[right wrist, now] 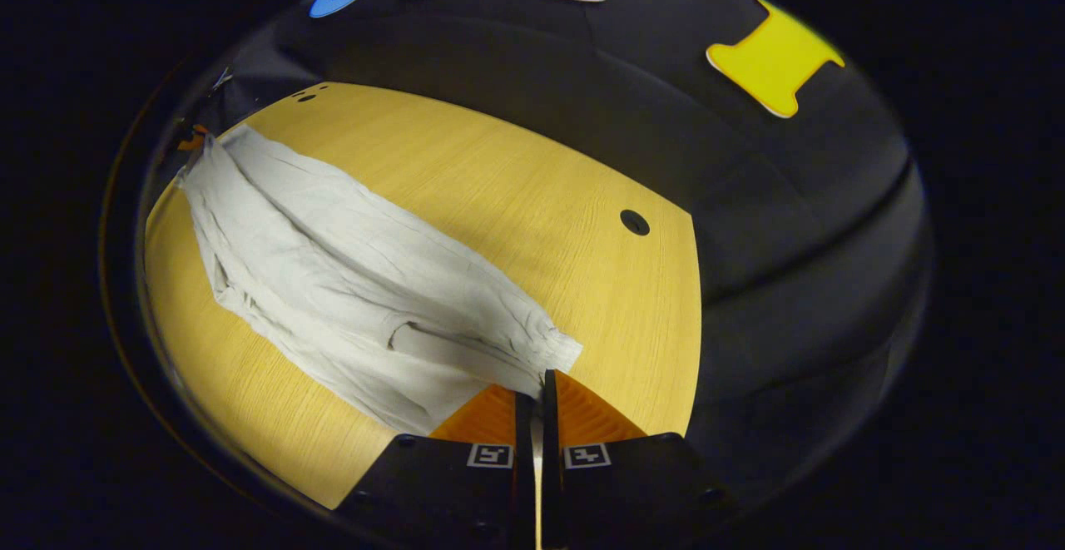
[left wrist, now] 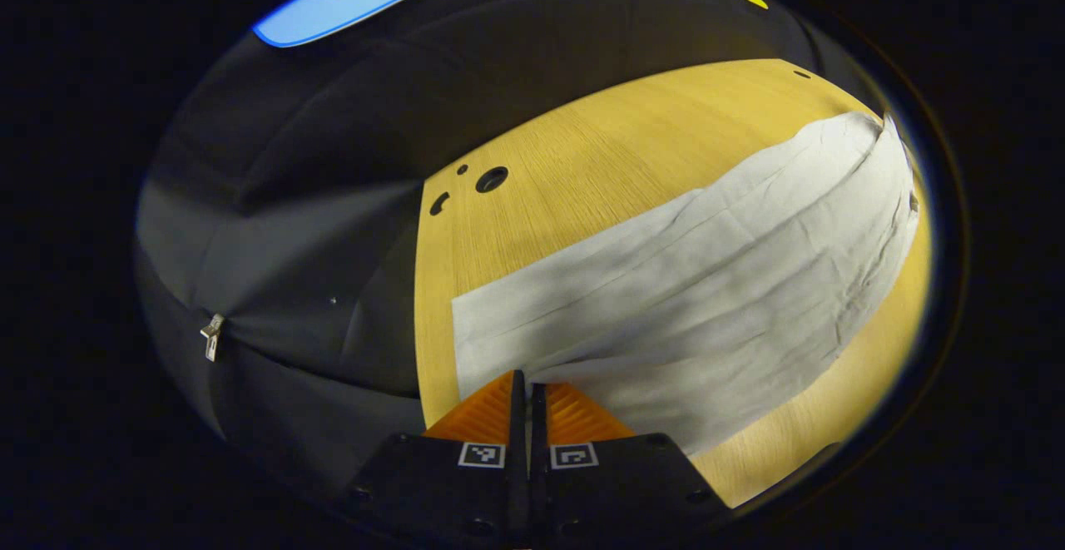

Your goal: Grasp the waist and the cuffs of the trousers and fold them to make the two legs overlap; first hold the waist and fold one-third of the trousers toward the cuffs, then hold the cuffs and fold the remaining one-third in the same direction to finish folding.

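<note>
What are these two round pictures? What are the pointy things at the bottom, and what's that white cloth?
Each picture comes from a small camera riding on a hand-held grabber with two fingers; a person holds one in each hand. The pointy things are those fingers. In the left gripper view, the left gripper has its fingers closed at the straight cuff end of the pale trousers. In the right gripper view, the right gripper is closed at the bunched waist end. The trousers lie stretched across a yellow wooden table. Whether cloth is actually pinched is hard to tell.
</note>
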`<state>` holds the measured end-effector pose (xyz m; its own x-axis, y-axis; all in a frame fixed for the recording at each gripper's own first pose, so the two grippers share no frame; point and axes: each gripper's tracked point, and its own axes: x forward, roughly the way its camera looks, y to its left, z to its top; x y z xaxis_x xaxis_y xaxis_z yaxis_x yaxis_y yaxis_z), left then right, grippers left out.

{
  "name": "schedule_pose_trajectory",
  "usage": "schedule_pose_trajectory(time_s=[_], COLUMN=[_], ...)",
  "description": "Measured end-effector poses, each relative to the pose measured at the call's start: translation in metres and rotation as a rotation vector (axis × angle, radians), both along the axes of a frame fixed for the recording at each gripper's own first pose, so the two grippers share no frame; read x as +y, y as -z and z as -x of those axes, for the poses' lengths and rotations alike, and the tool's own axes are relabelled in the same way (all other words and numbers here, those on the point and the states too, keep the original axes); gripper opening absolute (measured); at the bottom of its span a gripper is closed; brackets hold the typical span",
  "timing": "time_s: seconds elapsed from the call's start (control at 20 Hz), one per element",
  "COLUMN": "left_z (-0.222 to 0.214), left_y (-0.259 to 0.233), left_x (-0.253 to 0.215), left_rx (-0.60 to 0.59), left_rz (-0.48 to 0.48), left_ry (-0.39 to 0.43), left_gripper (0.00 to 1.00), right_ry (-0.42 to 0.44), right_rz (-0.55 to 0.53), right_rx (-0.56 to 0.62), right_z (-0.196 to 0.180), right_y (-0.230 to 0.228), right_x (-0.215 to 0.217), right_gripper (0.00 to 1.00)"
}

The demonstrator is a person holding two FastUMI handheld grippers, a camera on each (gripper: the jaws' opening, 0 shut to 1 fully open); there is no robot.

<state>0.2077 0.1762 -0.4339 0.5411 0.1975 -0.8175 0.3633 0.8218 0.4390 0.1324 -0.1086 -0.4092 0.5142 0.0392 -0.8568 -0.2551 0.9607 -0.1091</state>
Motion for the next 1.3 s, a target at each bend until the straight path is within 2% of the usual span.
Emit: schedule_pose_trajectory(time_s=[0.35, 0.45, 0.5, 0.6, 0.7, 0.75, 0.8, 0.85, 0.9, 0.95, 1.0, 1.1, 1.15, 1.25, 1.3], left_z=[-0.023, -0.026, -0.027, -0.022, -0.021, -0.022, -0.023, -0.022, -0.021, -0.019, -0.019, -0.02, -0.019, -0.017, -0.017], left_y=[0.038, 0.037, 0.035, 0.028, 0.027, 0.027, 0.025, 0.024, 0.024, 0.023, 0.021, 0.017, 0.013, 0.005, -0.001], left_x=[0.0, -0.005, -0.008, -0.015, -0.012, -0.011, -0.01, -0.012, -0.011, -0.01, -0.007, 0.0, 0.003, 0.001, 0.002], left_rx=[0.096, 0.096, 0.1, 0.115, 0.113, 0.105, 0.095, 0.086, 0.078, 0.081, 0.077, 0.062, 0.048, 0.024, 0.003], left_rz=[-0.007, -0.026, -0.04, -0.069, -0.078, -0.079, -0.075, -0.063, -0.05, -0.038, -0.031, -0.022, -0.02, -0.007, -0.014], left_ry=[-0.036, -0.018, -0.006, 0.014, 0.015, 0.012, 0.009, 0.008, 0.014, 0.011, 0.004, -0.007, -0.01, -0.007, -0.002], left_gripper=[0.05, 0.06, 0.05, 0.06, 0.08, 0.1, 0.13, 0.23, 0.25, 0.39, 0.36, 0.5, 0.66, 0.87, 0.9], right_ry=[0.146, 0.177, 0.199, 0.239, 0.284, 0.305, 0.331, 0.372, 0.421, 0.475, 0.527, 0.639, 0.705, 0.85, 0.912], right_rz=[-0.098, -0.102, -0.101, -0.12, -0.121, -0.124, -0.144, -0.171, -0.215, -0.26, -0.323, -0.452, -0.517, -0.63, -0.666], right_rx=[0.058, 0.041, 0.045, 0.06, 0.059, 0.056, 0.042, 0.023, 0.004, -0.011, -0.029, -0.086, -0.109, -0.159, -0.187], right_z=[-0.023, -0.029, -0.027, -0.028, -0.03, -0.027, -0.028, -0.03, -0.031, -0.029, -0.029, -0.028, -0.024, -0.015, -0.008], right_y=[0.03, 0.031, 0.034, 0.04, 0.04, 0.041, 0.039, 0.035, 0.031, 0.025, 0.017, -0.006, -0.014, -0.034, -0.038], right_x=[-0.002, -0.004, -0.007, -0.007, -0.017, -0.023, -0.027, -0.03, -0.032, -0.035, -0.034, -0.027, -0.03, -0.036, -0.039], right_gripper=[0.07, 0.07, 0.11, 0.31, 0.37, 0.54, 0.65, 0.75, 0.85, 0.93, 0.97, 0.99, 0.99, 0.99, 0.98])
